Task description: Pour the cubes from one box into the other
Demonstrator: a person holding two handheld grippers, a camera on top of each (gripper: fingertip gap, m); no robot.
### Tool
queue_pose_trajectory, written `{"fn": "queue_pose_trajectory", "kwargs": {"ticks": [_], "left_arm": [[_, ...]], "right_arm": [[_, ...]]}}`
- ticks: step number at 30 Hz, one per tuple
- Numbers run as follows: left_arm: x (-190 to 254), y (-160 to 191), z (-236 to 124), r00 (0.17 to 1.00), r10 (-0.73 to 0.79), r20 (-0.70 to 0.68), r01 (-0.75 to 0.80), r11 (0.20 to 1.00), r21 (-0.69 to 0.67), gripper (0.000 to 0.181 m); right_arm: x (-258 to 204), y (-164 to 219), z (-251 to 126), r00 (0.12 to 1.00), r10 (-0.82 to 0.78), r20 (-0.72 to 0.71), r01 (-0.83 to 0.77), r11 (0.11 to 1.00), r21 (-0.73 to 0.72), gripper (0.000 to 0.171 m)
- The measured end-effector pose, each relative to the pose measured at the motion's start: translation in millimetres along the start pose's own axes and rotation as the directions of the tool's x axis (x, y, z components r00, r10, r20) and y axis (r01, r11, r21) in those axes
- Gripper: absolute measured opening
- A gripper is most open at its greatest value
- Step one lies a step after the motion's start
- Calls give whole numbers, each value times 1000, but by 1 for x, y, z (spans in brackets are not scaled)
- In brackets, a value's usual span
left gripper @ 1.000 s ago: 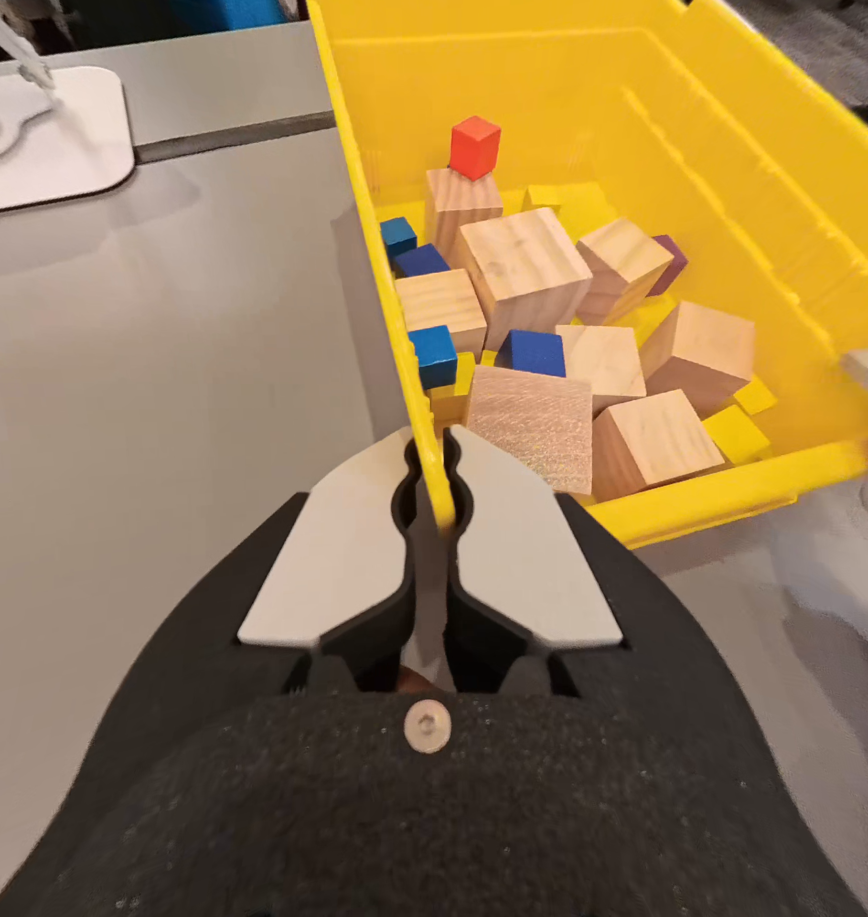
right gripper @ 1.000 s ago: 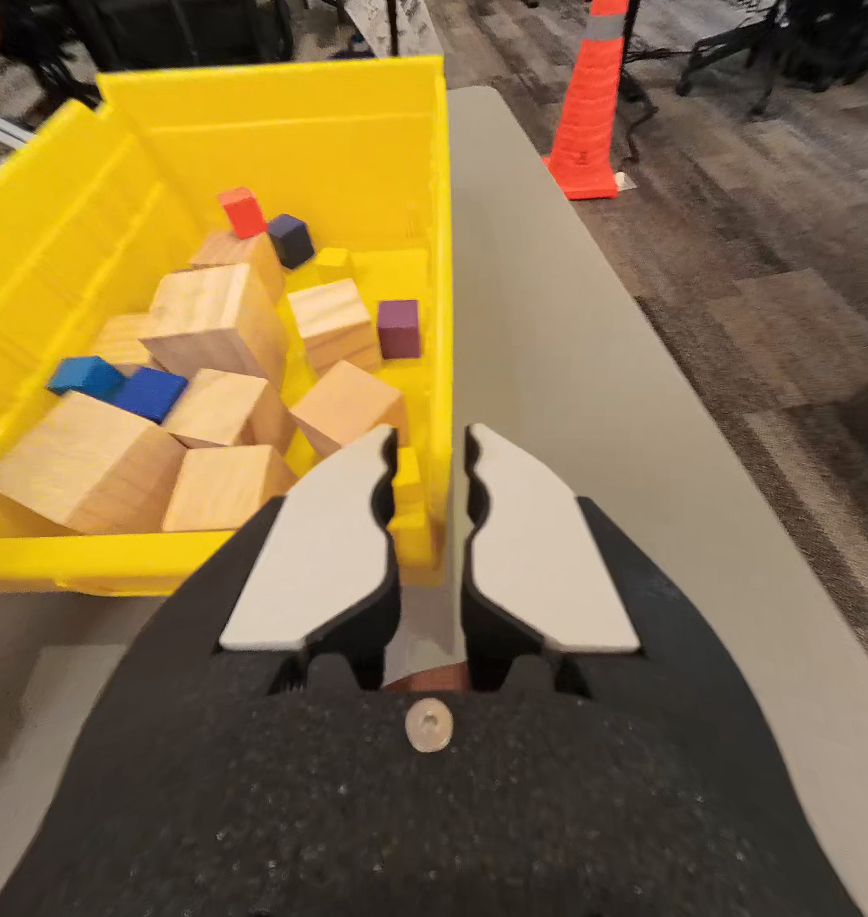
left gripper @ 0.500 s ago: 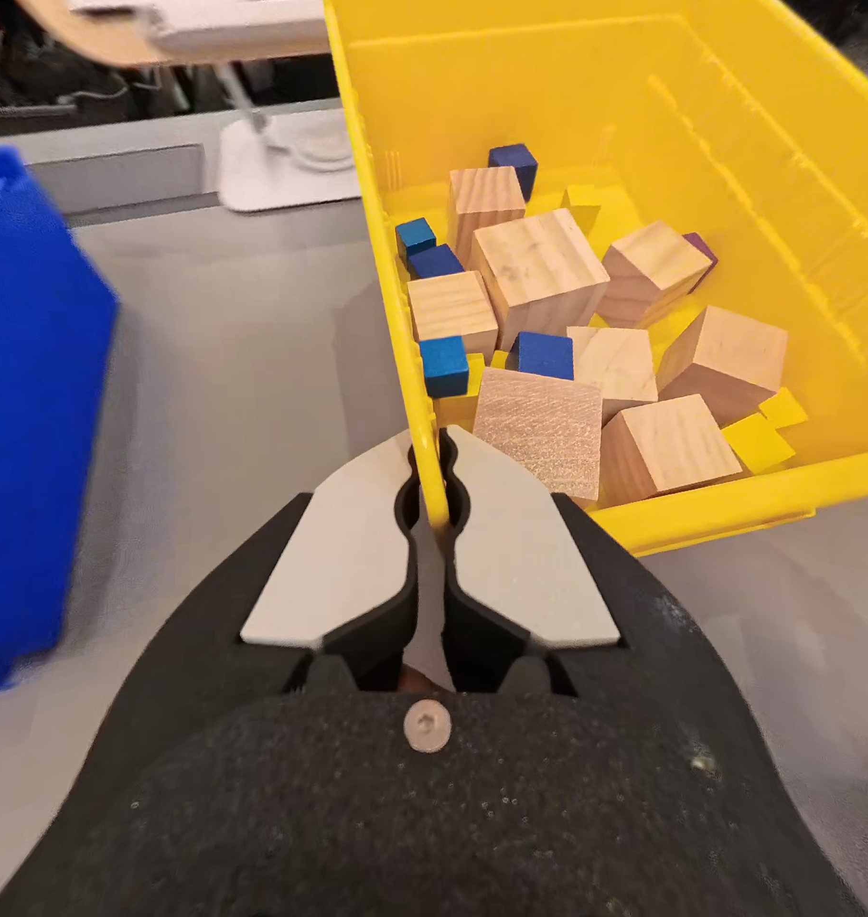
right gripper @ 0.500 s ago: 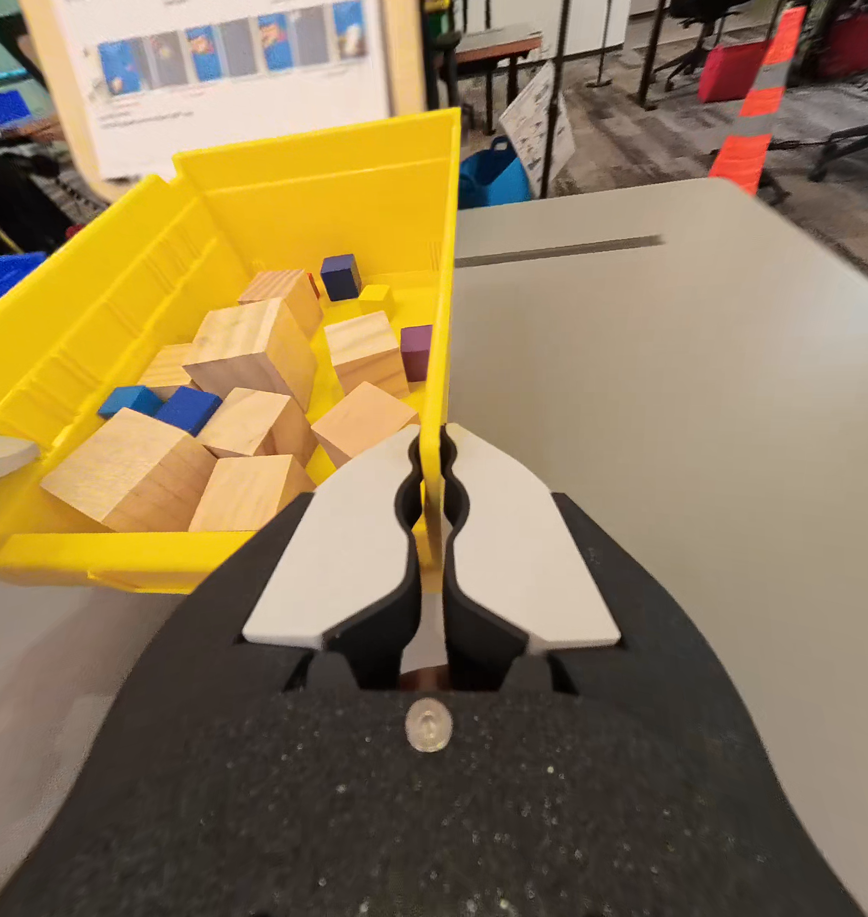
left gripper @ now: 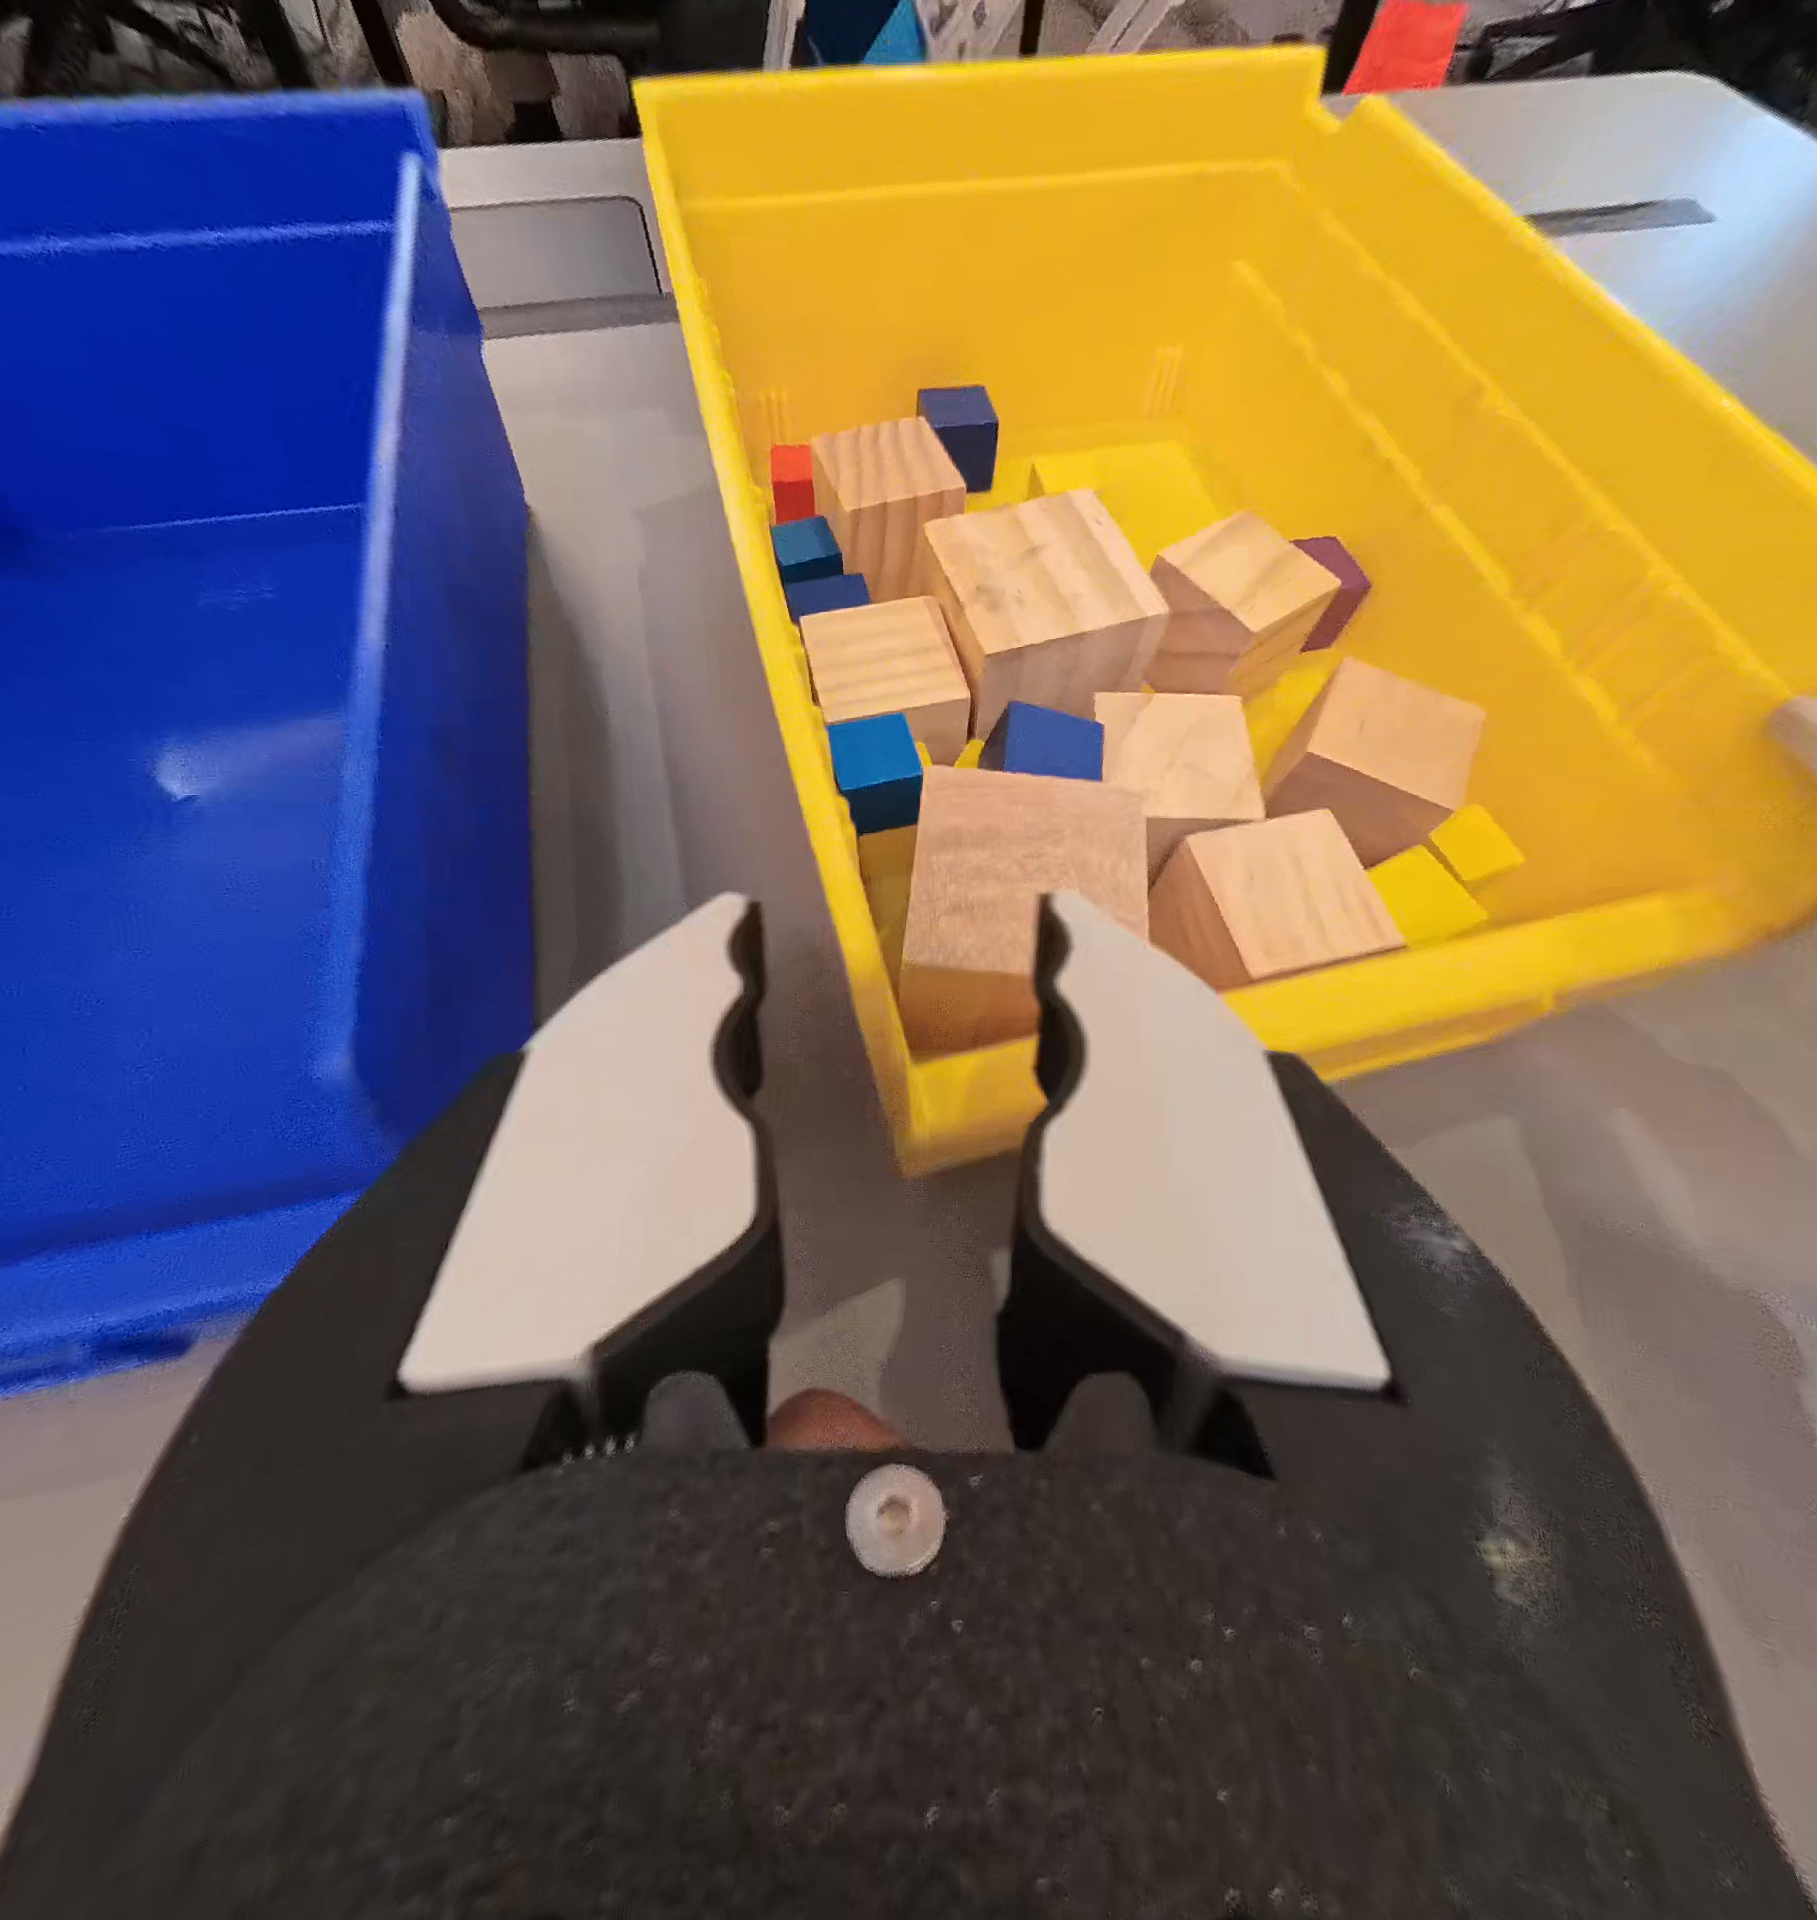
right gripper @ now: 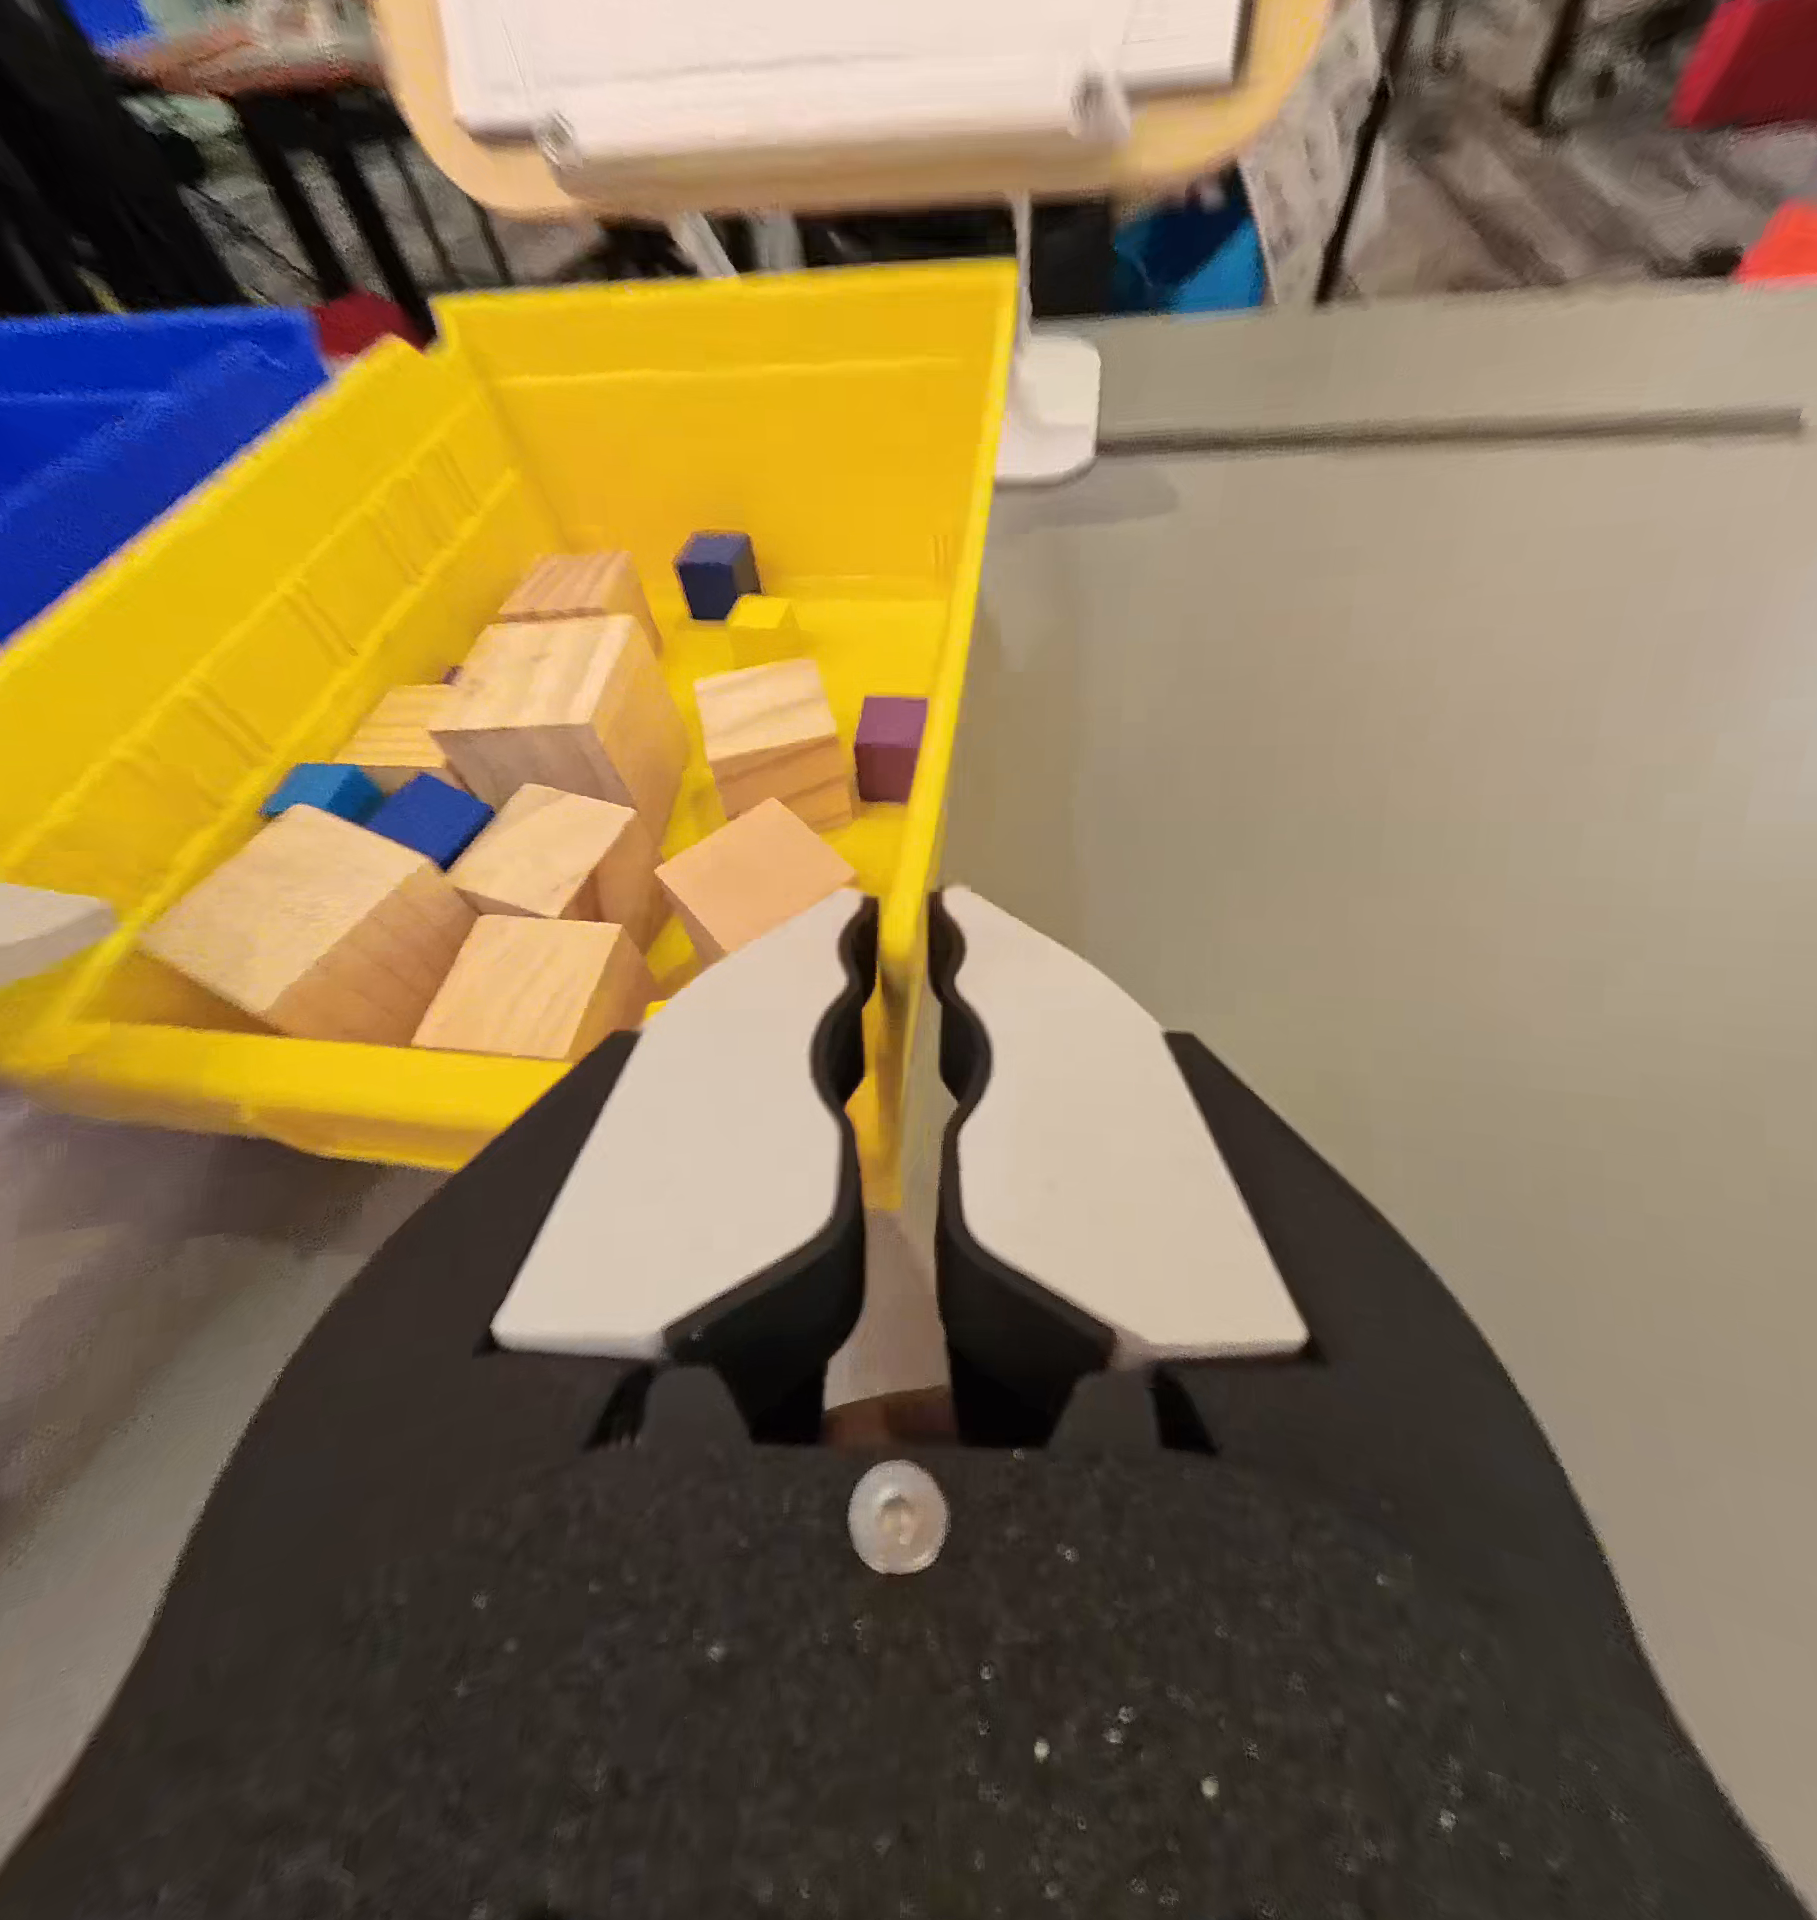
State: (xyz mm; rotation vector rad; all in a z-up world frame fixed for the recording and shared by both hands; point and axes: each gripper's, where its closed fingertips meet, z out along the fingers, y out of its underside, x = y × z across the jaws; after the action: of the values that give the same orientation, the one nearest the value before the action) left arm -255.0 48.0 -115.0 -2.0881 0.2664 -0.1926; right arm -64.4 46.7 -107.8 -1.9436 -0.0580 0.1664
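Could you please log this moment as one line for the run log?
left claw: open, straddling yellow box corner | right claw: shut on yellow box wall | cubes: in yellow box | blue box: beside it

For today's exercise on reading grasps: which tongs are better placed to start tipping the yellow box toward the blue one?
Right, probably. The right tongs are shut on the yellow box wall, while the left tongs are open, straddling its corner beside the blue box.
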Motion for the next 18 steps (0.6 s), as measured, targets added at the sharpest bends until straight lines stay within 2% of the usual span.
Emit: {"fn": "queue_pose_trajectory", "kwargs": {"ticks": [3, 6, 7, 11, 13, 15, 18], "left_arm": [[1, 6, -35, 998, -35, -57, 34, 999, -16, 53], [-17, 16, -75, 991, -96, -93, 96, 995, -8, 53], [-36, 21, -88, 994, -95, -50, 96, 995, 9, 53], [-153, 39, -123, 957, -63, 283, 54, 998, 39, 52], [-194, 42, -117, 946, -103, 307, 104, 994, 12, 52], [-219, 40, -97, 954, -165, 248, 174, 985, -15, 53], [-262, 32, -74, 932, -183, 311, 200, 979, -23, 58]], "right_arm": [[4, -19, -38, 994, -86, 73, 78, 992, 104, 17], [-1, -25, -65, 958, -237, 160, 214, 966, 146, 16], [-3, -23, -68, 948, -260, 186, 238, 962, 132, 16], [-26, -22, -80, 914, -268, 303, 248, 963, 103, 16], [-46, -22, -84, 894, -278, 350, 252, 960, 119, 16], [-66, -15, -84, 873, -324, 365, 298, 946, 125, 16], [-96, -5, -89, 834, -390, 389, 369, 920, 132, 15]]}}
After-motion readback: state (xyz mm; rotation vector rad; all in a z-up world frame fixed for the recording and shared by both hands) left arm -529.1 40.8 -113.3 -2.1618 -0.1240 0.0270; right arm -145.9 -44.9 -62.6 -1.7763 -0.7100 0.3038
